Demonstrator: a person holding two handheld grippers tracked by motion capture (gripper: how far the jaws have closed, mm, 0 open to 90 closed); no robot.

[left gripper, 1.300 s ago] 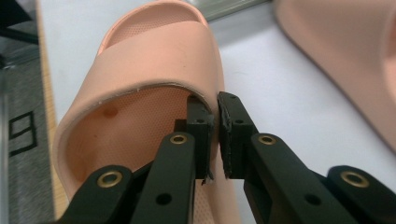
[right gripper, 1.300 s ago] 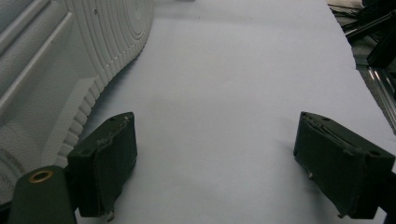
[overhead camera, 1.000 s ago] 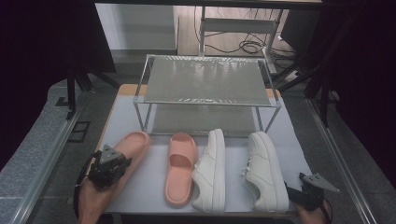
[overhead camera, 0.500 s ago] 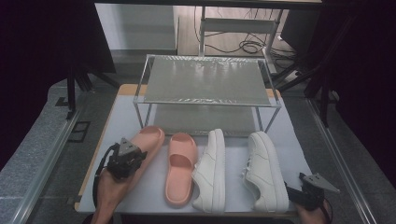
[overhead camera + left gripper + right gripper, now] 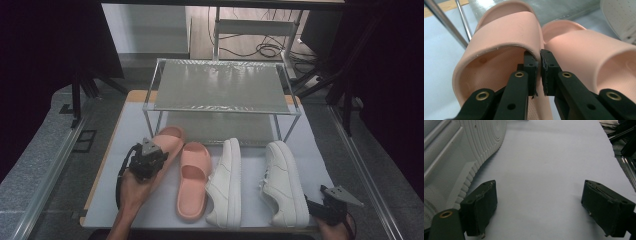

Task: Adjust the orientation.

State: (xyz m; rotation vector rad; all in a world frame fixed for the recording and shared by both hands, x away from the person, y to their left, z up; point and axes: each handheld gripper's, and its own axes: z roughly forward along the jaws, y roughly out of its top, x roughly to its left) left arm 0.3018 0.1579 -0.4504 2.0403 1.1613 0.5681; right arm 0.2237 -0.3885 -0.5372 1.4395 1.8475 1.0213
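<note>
Slide in hand: the left-hand salmon-pink moulded foam slide sandal (image 5: 162,150) is being held by the left gripper (image 5: 539,60), whose black jaws are being pressed together on the inner edge of its broad strap, one jaw inside the strap and one outside.
Change since a second ago: the slide is being carried from about 8 o'clock on the white tabletop sheet (image 5: 310,150) up toward 11 o'clock; its toe is now being brought to the foot of the two-tier metal mesh shoe rack (image 5: 220,90), beside the rack's front left leg.
Mate: the second salmon-pink foam slide (image 5: 192,180) is lying flat just to the right of the carried one, at about 6 o'clock, and is not being touched.
Other shoes: two white leather low-top sneakers (image 5: 255,182) are standing side by side toward 4 o'clock, unmoved.
Right gripper (image 5: 539,212): it is being rested at 5 o'clock near the table's front edge, its jaws being kept wide apart with nothing between them, beside the ribbed white sole of the nearer sneaker (image 5: 461,157).
Meaning for the work: judging by the heading, the slide is being taken to the rack's lower shelf; it is not yet being set down, and three shoes are being left for later.
</note>
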